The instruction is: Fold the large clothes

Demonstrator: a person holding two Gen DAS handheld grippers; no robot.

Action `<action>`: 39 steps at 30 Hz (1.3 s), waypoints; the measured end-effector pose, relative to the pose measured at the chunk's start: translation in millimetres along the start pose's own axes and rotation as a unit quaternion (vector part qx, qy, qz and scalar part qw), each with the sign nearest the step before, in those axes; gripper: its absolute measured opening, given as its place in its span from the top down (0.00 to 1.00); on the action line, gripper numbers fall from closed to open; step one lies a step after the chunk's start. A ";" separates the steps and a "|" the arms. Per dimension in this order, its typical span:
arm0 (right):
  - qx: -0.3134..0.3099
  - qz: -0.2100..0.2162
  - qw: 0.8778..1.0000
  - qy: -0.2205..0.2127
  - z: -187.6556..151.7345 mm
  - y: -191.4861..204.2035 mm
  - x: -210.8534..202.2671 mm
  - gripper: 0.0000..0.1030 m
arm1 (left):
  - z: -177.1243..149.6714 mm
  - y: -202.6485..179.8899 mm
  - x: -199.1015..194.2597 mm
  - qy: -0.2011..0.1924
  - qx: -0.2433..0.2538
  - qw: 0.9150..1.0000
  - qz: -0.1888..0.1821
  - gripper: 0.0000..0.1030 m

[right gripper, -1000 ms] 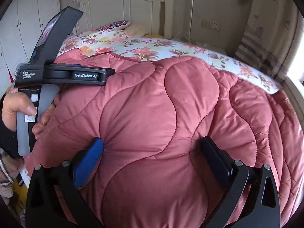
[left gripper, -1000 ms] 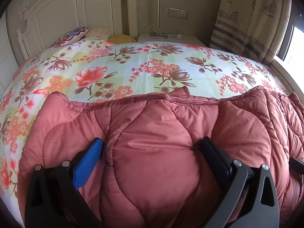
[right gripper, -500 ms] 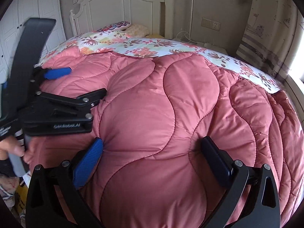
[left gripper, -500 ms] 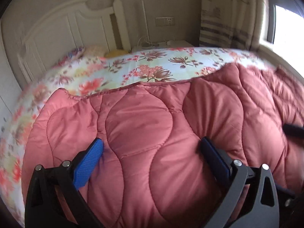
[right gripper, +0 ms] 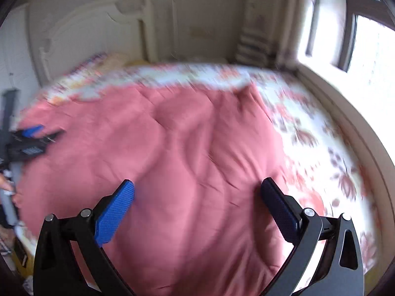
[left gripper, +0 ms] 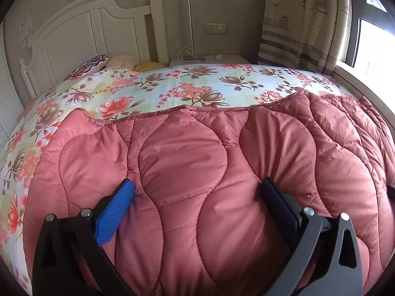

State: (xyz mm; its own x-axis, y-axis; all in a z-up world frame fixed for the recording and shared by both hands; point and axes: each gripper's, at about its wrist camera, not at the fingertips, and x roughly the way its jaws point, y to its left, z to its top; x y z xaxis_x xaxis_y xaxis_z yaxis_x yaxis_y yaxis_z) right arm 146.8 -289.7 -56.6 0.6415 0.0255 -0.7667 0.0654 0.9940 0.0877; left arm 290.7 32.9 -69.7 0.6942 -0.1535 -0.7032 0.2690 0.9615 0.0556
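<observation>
Item 1, pink quilted coat (left gripper: 187,172): it is lying spread over the floral bedsheet (left gripper: 153,86), filling the lower and middle of the left wrist frame, its far hem running across mid-frame. Item 2, your left gripper (left gripper: 196,192): its jaws are standing wide apart, pressing on the padding and clamping nothing; compared with 0.5 s ago its view is levelling out and sharpening, with more bedsheet showing beyond the hem. Item 3, your right gripper (right gripper: 196,192): also spread wide and holding nothing, over the same pink quilted coat (right gripper: 160,160). Its picture is now smearing with motion, and bedsheet (right gripper: 321,148) is appearing along the right of the frame where 0.5 s ago the coat was filling it; you are apparently swinging toward the coat's right edge. The left gripper (right gripper: 32,138) is showing small at the left edge. Judgement: no fold is being carried; you are likely repositioning for the next grasp at an edge.
</observation>
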 end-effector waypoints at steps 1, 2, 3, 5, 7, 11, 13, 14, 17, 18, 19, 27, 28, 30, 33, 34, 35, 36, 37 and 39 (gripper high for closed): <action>0.010 0.012 1.000 0.001 -1.5 -3.8 3.8 0.04 | -0.3 0.6 -0.8 0.000 0.000 1.000 0.000 0.02; 0.012 0.011 1.000 0.005 -0.1 -4.2 4.0 0.04 | 0.8 0.1 -0.4 0.004 0.000 1.000 -0.001 0.02; 0.002 0.000 1.000 0.012 2.5 0.5 4.8 0.04 | 1.8 0.9 -1.3 0.007 -0.001 1.000 -0.003 0.02; -0.007 -0.011 1.000 0.019 4.7 5.3 7.0 0.04 | 7.0 5.2 -5.6 0.019 -0.006 1.000 -0.006 0.02; -0.004 -0.006 1.000 0.017 4.8 4.2 7.2 0.04 | 14.8 16.4 -24.6 0.005 -0.015 1.000 -0.004 0.02; -0.004 -0.004 1.000 0.017 6.3 5.1 8.7 0.04 | 18.7 61.3 -54.3 -0.046 -0.047 0.997 0.032 0.02; -0.003 -0.004 1.000 0.016 4.4 3.3 8.0 0.04 | 11.1 88.0 -41.6 -0.026 -0.072 0.995 0.067 0.02; -0.003 -0.004 1.000 0.015 2.4 3.9 7.2 0.04 | 5.8 99.2 -32.4 -0.012 -0.083 0.994 0.075 0.02; -0.005 -0.001 1.000 0.015 3.2 3.3 7.5 0.04 | -17.9 144.6 -3.1 0.033 -0.190 0.981 -0.003 0.02; -0.005 -0.002 1.000 0.015 3.4 2.3 7.1 0.04 | -17.8 150.5 -6.3 0.027 -0.207 0.978 -0.006 0.02; -0.005 -0.003 1.000 0.017 4.0 1.5 6.6 0.04 | -16.7 152.4 -6.4 0.027 -0.212 0.977 -0.006 0.02; -0.036 -0.039 0.998 -0.042 53.3 20.2 -35.9 0.04 | -11.3 132.2 -0.4 0.042 -0.171 0.984 0.030 0.02; -0.038 -0.040 0.997 -0.047 63.9 22.5 -35.6 0.04 | -12.7 135.8 1.0 0.041 -0.172 0.984 0.028 0.02; -0.045 -0.028 0.997 -0.051 83.4 27.0 -25.9 0.04 | -15.7 138.5 -1.8 0.039 -0.176 0.983 0.025 0.02; -0.028 -0.035 0.999 0.005 101.7 17.5 23.7 0.04 | -15.9 138.3 -2.0 0.038 -0.177 0.983 0.024 0.02; -0.017 -0.037 0.998 0.041 100.1 11.1 46.2 0.04 | -16.1 138.5 -2.2 0.037 -0.178 0.983 0.024 0.02; -0.002 -0.020 0.997 0.069 94.8 3.1 69.0 0.04 | -16.2 138.4 -2.0 0.037 -0.178 0.983 0.024 0.02; 0.010 -0.002 0.998 0.060 93.2 -2.0 73.7 0.04 | -16.2 139.0 -1.8 0.037 -0.180 0.983 0.023 0.02; 0.016 0.003 0.998 0.061 93.1 -4.0 74.4 0.04 | -16.0 139.4 -1.6 0.038 -0.181 0.982 0.023 0.02; 0.004 -0.009 0.998 0.061 92.8 0.9 73.7 0.04 | -13.5 138.9 -2.9 0.048 -0.182 0.982 0.027 0.02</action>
State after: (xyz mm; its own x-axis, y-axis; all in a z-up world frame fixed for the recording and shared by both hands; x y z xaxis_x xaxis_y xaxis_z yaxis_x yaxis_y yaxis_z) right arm 265.1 -296.8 -54.1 0.5419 0.0204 -0.8402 0.0826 0.9936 0.0774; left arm 317.0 170.0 -69.5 0.6295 -0.0954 -0.7711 -0.0348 0.9880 -0.1506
